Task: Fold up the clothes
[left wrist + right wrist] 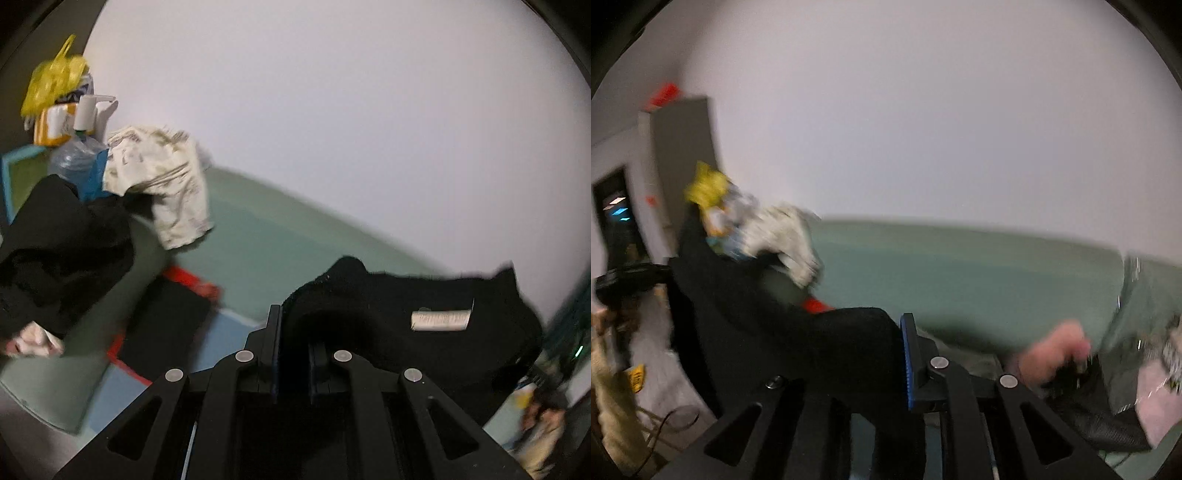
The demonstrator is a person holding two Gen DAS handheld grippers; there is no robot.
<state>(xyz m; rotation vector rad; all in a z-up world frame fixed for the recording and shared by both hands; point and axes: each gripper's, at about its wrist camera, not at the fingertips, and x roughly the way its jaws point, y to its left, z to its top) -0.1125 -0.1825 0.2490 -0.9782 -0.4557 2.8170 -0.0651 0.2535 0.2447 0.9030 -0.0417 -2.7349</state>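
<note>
- I read this as the lift-and-spread step: I have the black garment [424,325] pinched in both grippers and held up off the green bed surface [266,236], with no fold made yet.
- My left gripper [293,332] has its jaws drawn narrow on a bunched edge of the cloth. The garment runs rightward from there, with a white label [441,319] showing on it.
- My right gripper [886,354] shows only 1 blue-padded finger [908,362] clearly. Black cloth covers the other side, so I judge the jaws are closed on the garment, though the second finger is hidden.
- In the right wrist view the cloth stretches up and to the left from the jaws, so I take its long axis to run roughly between my 2 grips. Which end is collar or hem I cannot tell; both views are blurred.
- Next, I think I need to pull the 2 grips apart, even out the edge, then lower the cloth flat onto a bare part of the bed.
- I should keep it away from the cream patterned garment [162,181] and the dark pile [62,251] on the left.
</note>
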